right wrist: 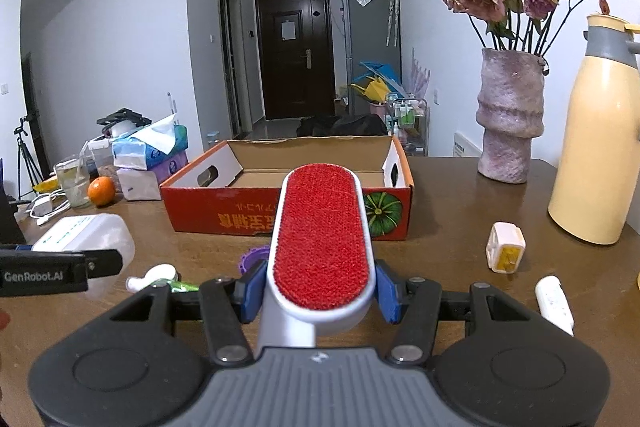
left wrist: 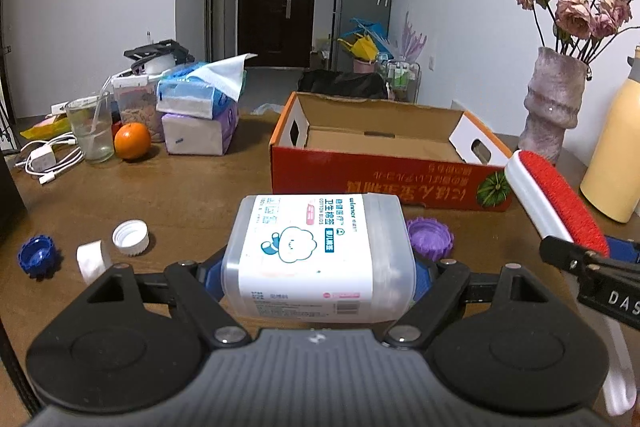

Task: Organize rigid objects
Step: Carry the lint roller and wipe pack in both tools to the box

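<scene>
Low in the left wrist view, the left tool (left wrist: 318,273) has its blue pads pressed on both sides of a clear cotton bud box (left wrist: 316,253), spread wide around it and holding it clear of the brown surface (left wrist: 180,195). Just past the box, at right of centre, a purple cap (left wrist: 430,237) lies on the wood. Toward the lower left sit a white cap (left wrist: 131,237), a blue cap (left wrist: 38,255) and a small white roll (left wrist: 93,261), each apart from the others. Across the middle of the frame stands an open red cardboard box (left wrist: 384,183), its inside bare.

At the bottom centre of the right wrist view, the right tool (right wrist: 320,291) is closed partway on a lint brush (right wrist: 322,235), gripping its white body near the handle with the red face turned up. Its tip points at the red box's front wall. To the right lie a small white-and-yellow block (right wrist: 505,247) and a white tube (right wrist: 554,301). Farther back at right stand a vase of dried roses (right wrist: 510,119) and a yellow thermos (right wrist: 596,147).
</scene>
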`<state>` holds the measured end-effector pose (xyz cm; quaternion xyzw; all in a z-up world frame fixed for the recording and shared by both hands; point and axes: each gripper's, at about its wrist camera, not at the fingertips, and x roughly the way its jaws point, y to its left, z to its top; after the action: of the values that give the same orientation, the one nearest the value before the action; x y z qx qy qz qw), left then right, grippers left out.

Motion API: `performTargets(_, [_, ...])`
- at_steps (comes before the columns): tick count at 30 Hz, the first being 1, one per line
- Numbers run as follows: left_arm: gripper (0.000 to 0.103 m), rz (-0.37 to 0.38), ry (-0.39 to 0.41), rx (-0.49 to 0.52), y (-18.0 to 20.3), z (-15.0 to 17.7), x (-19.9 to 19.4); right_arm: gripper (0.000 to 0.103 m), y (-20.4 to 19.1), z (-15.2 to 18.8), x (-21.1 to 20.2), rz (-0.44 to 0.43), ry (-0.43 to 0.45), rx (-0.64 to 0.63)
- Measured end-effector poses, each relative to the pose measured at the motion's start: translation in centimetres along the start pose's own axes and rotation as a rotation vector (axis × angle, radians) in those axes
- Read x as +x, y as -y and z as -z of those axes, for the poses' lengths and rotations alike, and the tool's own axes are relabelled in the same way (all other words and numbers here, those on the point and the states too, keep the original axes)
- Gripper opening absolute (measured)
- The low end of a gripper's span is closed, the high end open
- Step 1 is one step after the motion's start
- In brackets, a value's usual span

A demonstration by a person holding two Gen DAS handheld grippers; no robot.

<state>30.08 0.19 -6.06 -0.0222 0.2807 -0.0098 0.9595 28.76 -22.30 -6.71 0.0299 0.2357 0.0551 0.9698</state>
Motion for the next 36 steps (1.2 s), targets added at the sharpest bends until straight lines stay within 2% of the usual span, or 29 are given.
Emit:
performTargets(17, [0.083,-0.026,0.016,-0.071,-0.6,-3.4,3.5,0.055,-0.7,-2.6,3.9,0.002,0.014,0.016])
performTargets(36, [0.083,-0.036,0.020,-0.100,-0.3,-6.1,7.7,0.055,0.1,-4.5,8.0,0.005,0.004,0.027])
